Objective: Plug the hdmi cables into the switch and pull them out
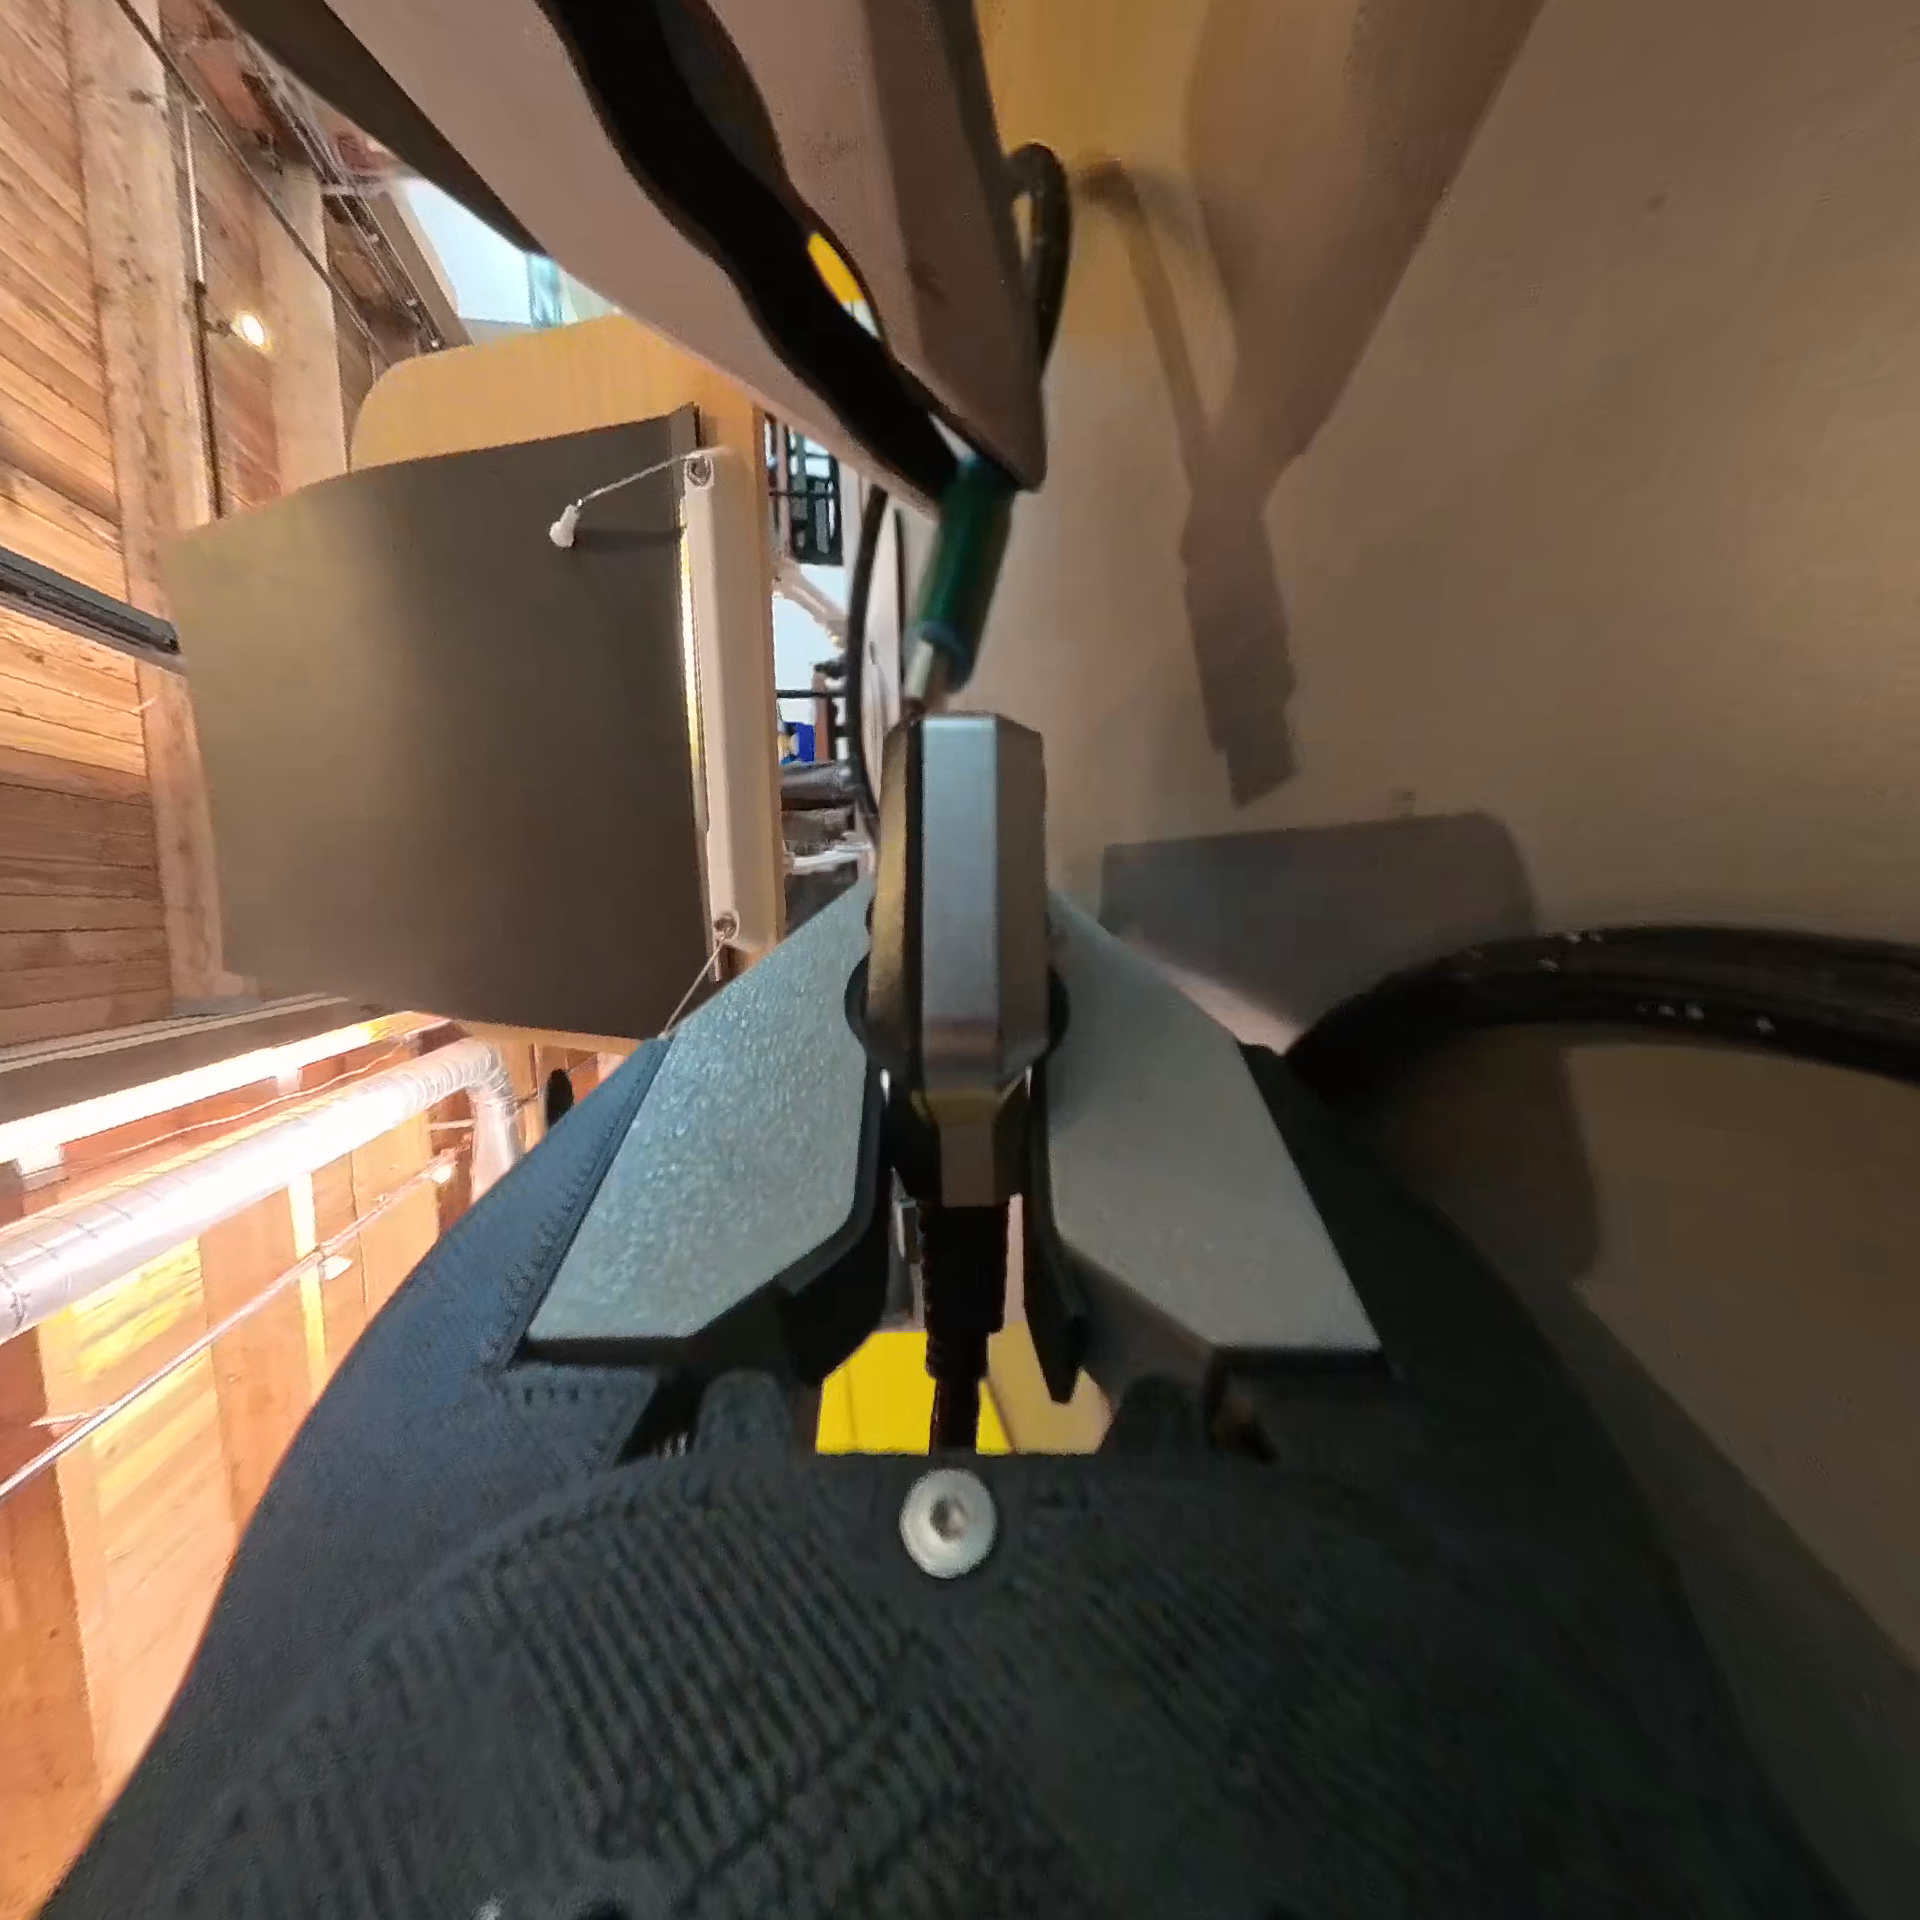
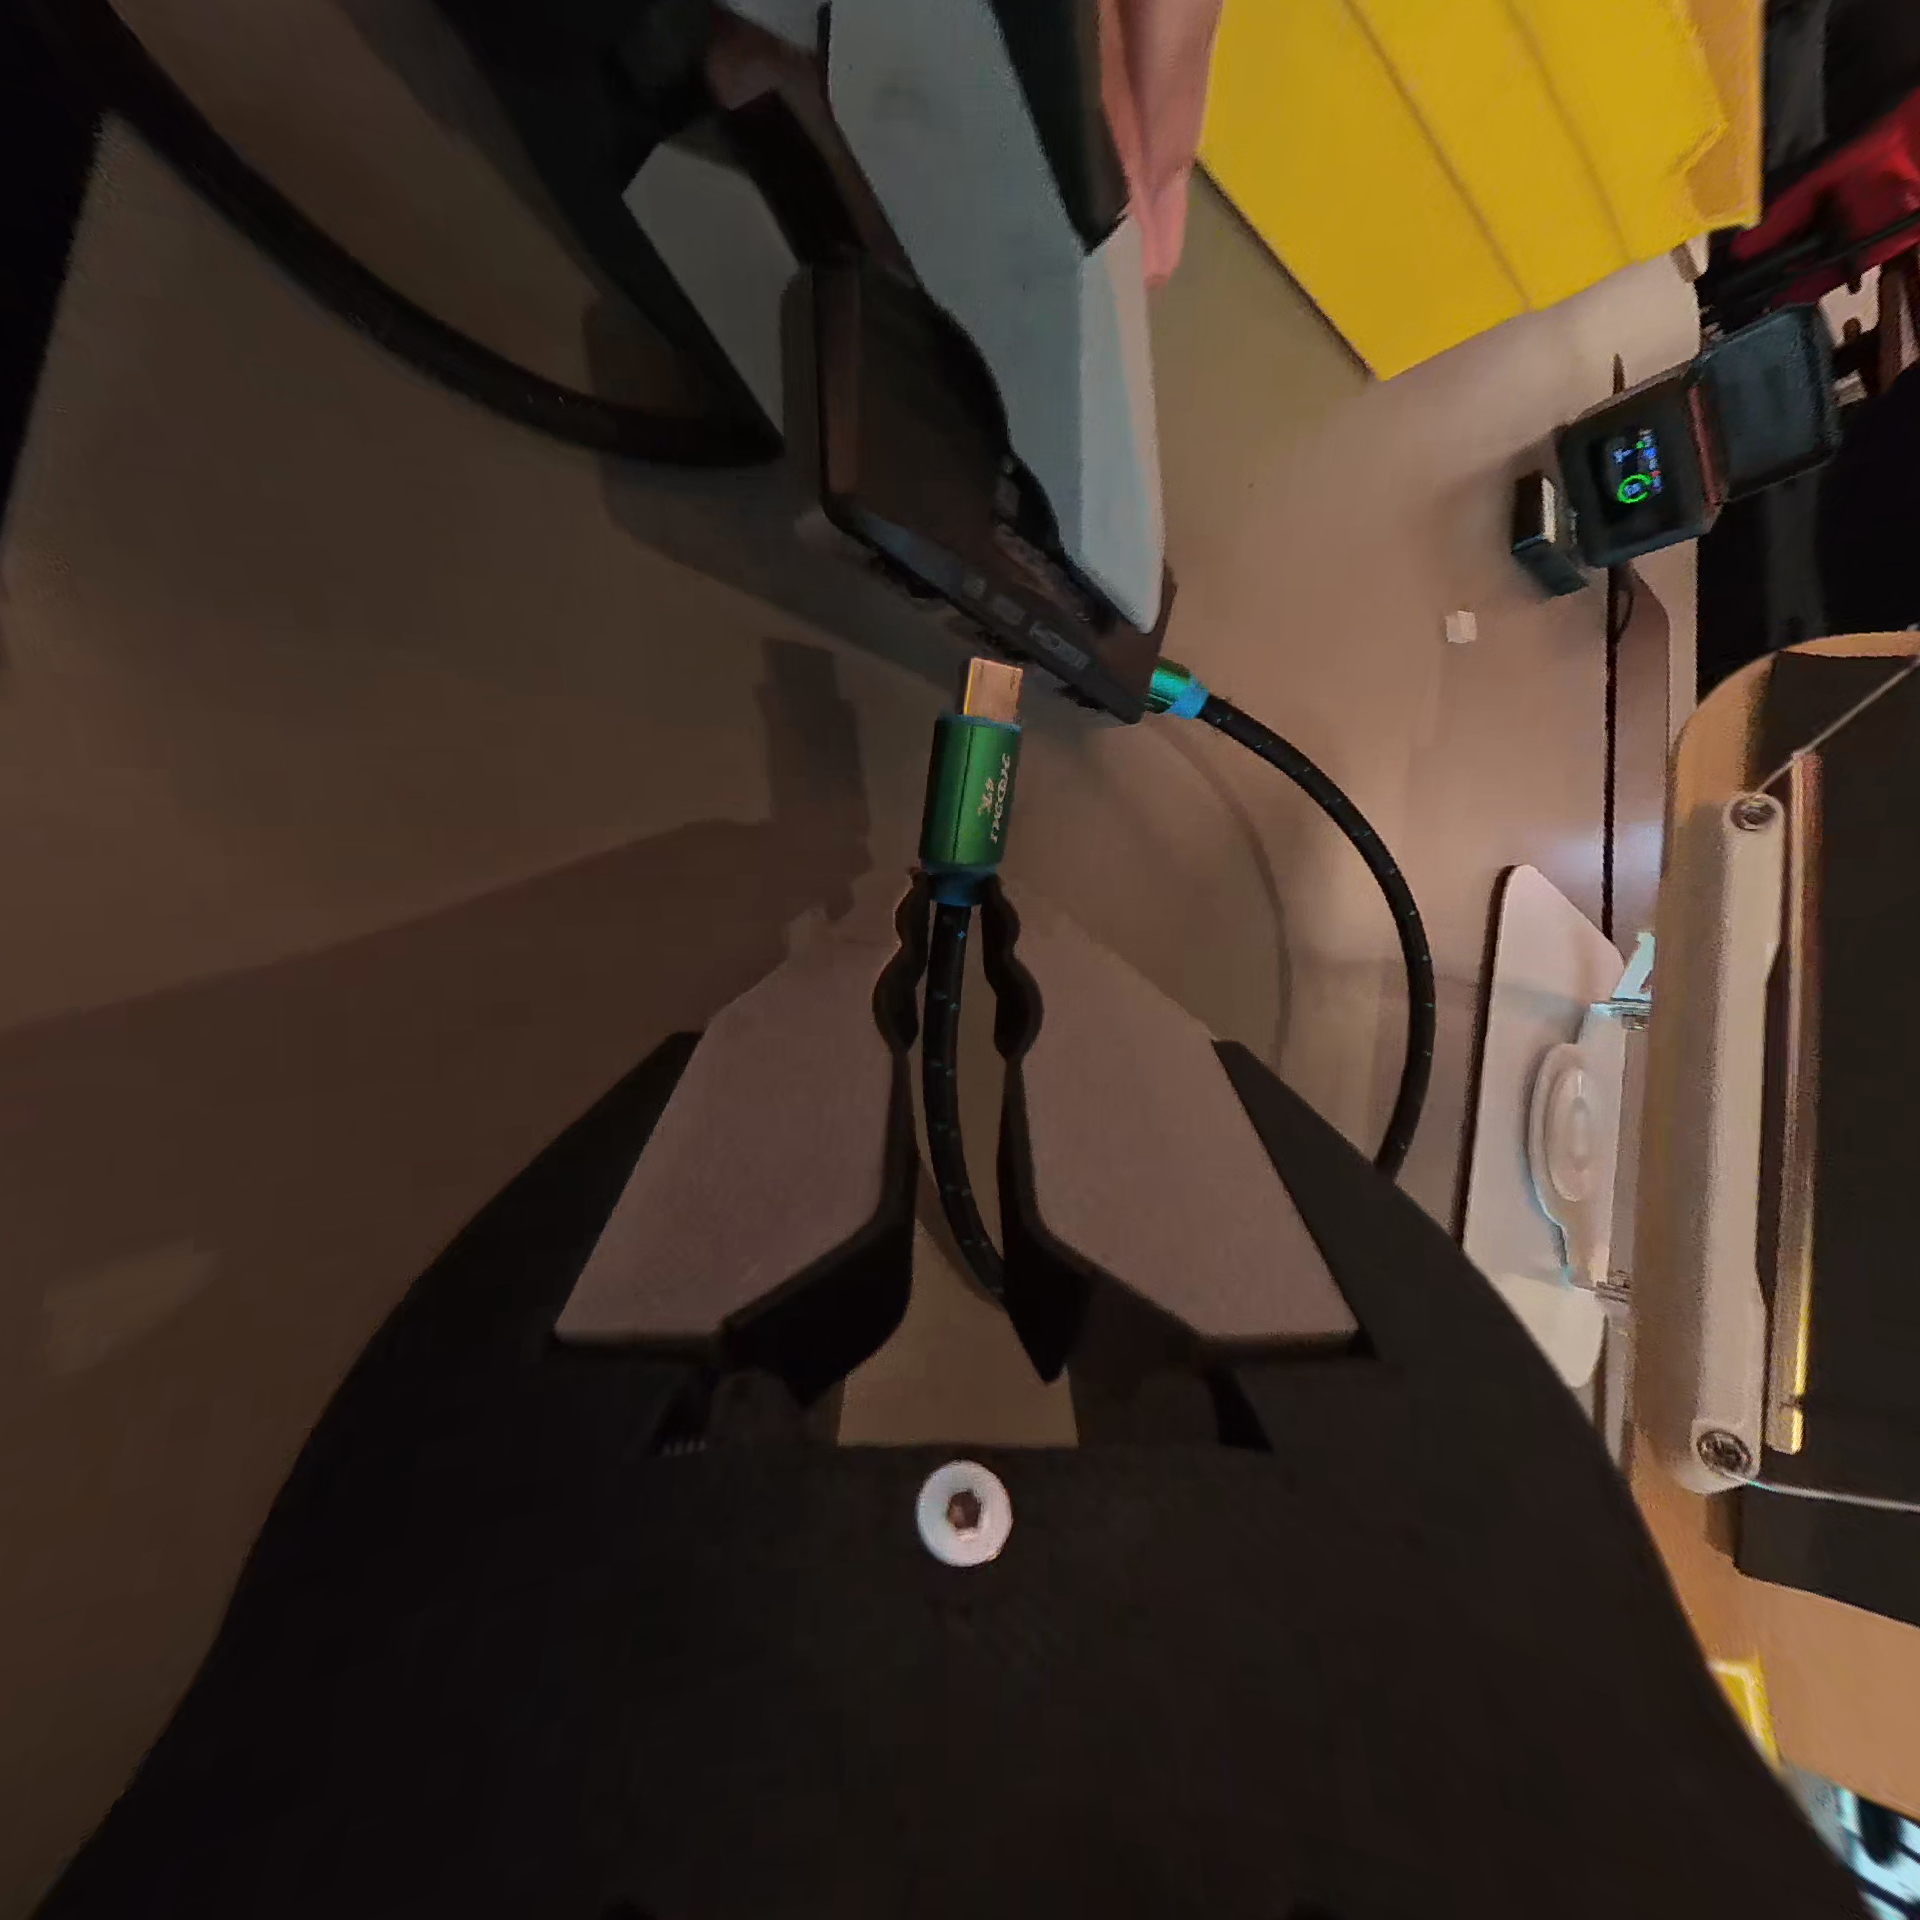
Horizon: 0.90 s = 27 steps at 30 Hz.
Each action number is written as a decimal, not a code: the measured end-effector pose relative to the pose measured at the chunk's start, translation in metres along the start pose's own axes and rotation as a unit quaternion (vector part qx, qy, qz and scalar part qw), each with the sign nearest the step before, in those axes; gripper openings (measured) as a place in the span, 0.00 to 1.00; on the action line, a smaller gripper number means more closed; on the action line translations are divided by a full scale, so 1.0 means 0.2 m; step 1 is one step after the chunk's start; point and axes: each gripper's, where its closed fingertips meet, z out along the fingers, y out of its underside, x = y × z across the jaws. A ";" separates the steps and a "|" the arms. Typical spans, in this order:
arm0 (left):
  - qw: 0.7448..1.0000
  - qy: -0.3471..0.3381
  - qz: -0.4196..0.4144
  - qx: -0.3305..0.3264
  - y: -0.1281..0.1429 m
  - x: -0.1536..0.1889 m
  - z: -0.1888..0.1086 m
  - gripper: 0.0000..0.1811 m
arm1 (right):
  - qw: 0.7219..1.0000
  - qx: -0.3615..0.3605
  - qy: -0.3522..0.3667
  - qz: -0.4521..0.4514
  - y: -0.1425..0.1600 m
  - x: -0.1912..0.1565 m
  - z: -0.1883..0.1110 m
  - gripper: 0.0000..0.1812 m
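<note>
My left gripper (image 1: 961,966) is shut on the grey metal HDMI switch (image 1: 966,883), seen edge-on, with a black cable (image 1: 958,1340) leaving its near end. In the right wrist view the switch (image 2: 935,499) looks dark, with a row of ports. A second green-collared plug (image 2: 1172,691) sits in its end, and that plug's cable loops down to the right. My right gripper (image 2: 956,909) is shut on the braided cable just behind the green HDMI plug (image 2: 971,795). Its gold tip (image 2: 992,688) is just short of a port. The plug also shows in the left wrist view (image 1: 961,561).
A beige tabletop (image 2: 416,727) lies under everything. A thick black cable (image 1: 1662,977) curves across it. A dark box on a wooden board (image 1: 447,727) stands to one side. A yellow object (image 2: 1455,156) and a small device with a lit screen (image 2: 1631,478) sit farther off. Left tips to right tips: about 6 cm. The yellow object (image 2: 1455,156) is closer to my left gripper, around 20 cm from its tips; the right tips are 25 cm off.
</note>
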 end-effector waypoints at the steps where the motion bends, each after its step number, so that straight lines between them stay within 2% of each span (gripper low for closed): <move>1: 1.000 -0.011 0.011 -0.010 0.01 -0.01 0.01 0.11 | 1.000 -0.005 0.003 -0.003 0.01 0.01 0.02 0.04; 4: 0.997 -0.044 0.043 -0.039 0.03 -0.05 0.01 0.11 | 1.000 -0.023 0.005 -0.011 0.04 0.01 0.07 0.04; 9: 0.997 -0.043 0.051 -0.040 0.02 -0.05 0.02 0.11 | 0.999 0.033 -0.005 -0.015 0.00 -0.03 0.10 0.04; 11: 0.997 -0.046 0.055 -0.040 0.02 -0.05 0.02 0.11 | 0.999 0.045 -0.017 0.009 0.01 -0.03 0.12 0.04; 14: 0.997 -0.042 0.048 -0.040 0.02 -0.04 0.02 0.11 | 0.992 0.066 -0.078 0.079 0.01 -0.04 0.11 0.07; 17: 0.997 -0.044 0.041 -0.042 0.03 -0.05 0.01 0.11 | 0.969 0.091 -0.158 0.168 0.00 -0.04 0.09 0.18; 20: 0.997 -0.049 0.034 -0.039 0.03 -0.07 0.00 0.11 | 0.930 0.114 -0.237 0.255 -0.01 0.00 0.07 0.27; 24: 0.995 -0.065 0.055 -0.042 0.03 -0.08 0.00 0.11 | 0.859 0.124 -0.358 0.343 -0.03 -0.03 0.06 0.28; 25: 0.995 -0.067 0.061 -0.042 0.02 -0.08 -0.01 0.11 | 0.853 0.116 -0.372 0.348 -0.03 -0.05 0.07 0.28; 27: 0.994 -0.072 0.070 -0.042 0.02 -0.09 -0.01 0.11 | 0.857 0.104 -0.371 0.343 -0.04 -0.07 0.09 0.19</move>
